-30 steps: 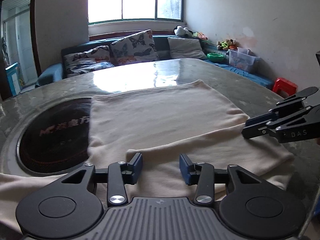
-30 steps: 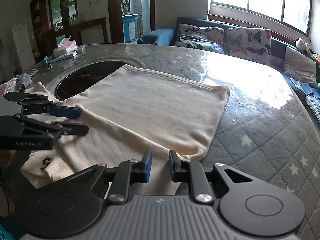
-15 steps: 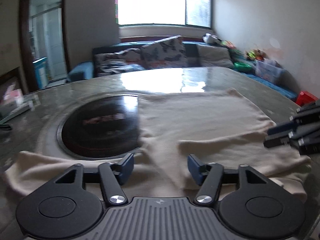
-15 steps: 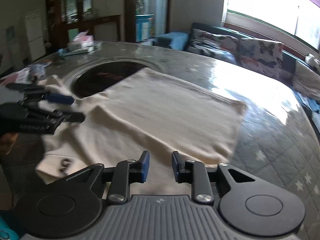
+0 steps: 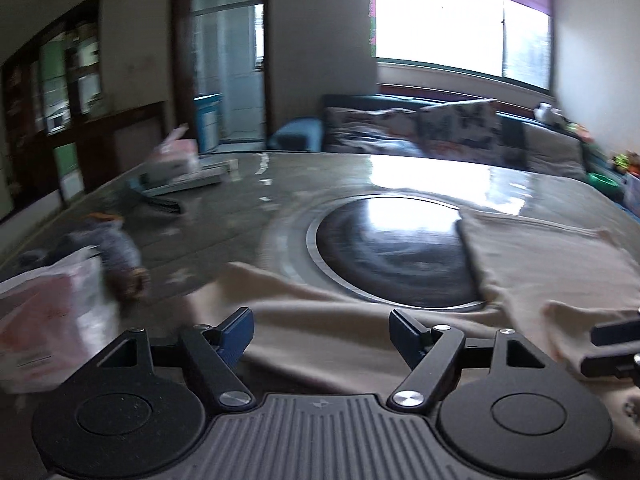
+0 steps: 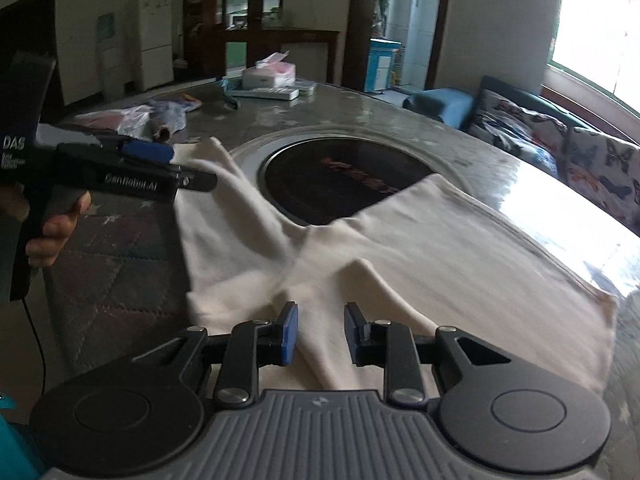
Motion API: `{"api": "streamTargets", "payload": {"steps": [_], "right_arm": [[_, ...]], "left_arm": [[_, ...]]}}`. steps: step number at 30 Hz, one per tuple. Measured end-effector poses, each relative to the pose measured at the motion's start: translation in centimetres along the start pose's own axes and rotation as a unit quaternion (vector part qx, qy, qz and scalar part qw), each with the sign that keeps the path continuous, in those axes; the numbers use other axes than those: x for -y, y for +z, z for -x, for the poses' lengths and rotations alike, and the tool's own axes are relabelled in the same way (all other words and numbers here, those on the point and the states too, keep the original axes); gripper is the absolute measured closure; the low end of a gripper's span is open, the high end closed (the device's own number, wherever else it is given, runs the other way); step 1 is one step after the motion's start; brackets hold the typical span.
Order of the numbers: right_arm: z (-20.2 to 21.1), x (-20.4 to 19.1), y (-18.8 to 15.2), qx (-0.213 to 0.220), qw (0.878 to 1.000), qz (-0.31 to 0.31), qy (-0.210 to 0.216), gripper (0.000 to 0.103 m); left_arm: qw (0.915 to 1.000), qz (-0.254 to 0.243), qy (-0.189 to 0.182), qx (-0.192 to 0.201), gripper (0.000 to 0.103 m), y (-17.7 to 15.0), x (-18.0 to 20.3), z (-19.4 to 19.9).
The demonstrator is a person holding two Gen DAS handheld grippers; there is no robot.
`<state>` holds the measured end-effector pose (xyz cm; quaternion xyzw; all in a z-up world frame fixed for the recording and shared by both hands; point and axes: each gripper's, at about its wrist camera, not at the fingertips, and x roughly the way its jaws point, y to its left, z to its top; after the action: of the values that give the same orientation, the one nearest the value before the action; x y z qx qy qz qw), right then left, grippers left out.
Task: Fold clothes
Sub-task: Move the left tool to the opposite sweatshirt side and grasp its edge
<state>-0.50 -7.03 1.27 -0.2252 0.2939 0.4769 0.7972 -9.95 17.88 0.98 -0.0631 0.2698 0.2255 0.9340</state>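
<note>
L gripper (image 5: 322,330) opening wider over cream shirt (image 6: 400,248), swung left; R gripper (image 6: 318,332) slightly apart, empty.

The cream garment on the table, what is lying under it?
The cream garment covers part of the black round plate and the quilted table. Anything else beneath is hidden.

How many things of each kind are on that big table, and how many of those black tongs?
Cream garments: 1
Round black cooktops: 1
Tissue boxes: 1
Plastic bags: 1
Bundles of bluish cloth: 1
Tongs, left tongs opening, right tongs a little apart: 2
Total: 7
</note>
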Motion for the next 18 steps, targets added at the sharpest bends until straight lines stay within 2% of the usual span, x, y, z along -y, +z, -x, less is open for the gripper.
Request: {"api": "streamTargets", "payload": {"steps": [5,13,18], "right_arm": [[-1.2,-1.4,-0.3,-0.014,1.0,0.013,0.011,0.079],[0.0,-1.5,0.3,-0.001,1.0,0.019,0.005,0.079],[0.9,-1.0,0.4,0.008,1.0,0.011,-0.003,0.079]], "left_arm": [[0.9992,0.027,0.029,-0.001,0.026,0.1,-2.1,-0.4],[0.9934,0.086,0.071,-0.026,0.029,0.3,-4.9,-2.4],[0.9888,0.119,0.081,-0.04,0.054,0.3,-6.3,-3.3]]}}
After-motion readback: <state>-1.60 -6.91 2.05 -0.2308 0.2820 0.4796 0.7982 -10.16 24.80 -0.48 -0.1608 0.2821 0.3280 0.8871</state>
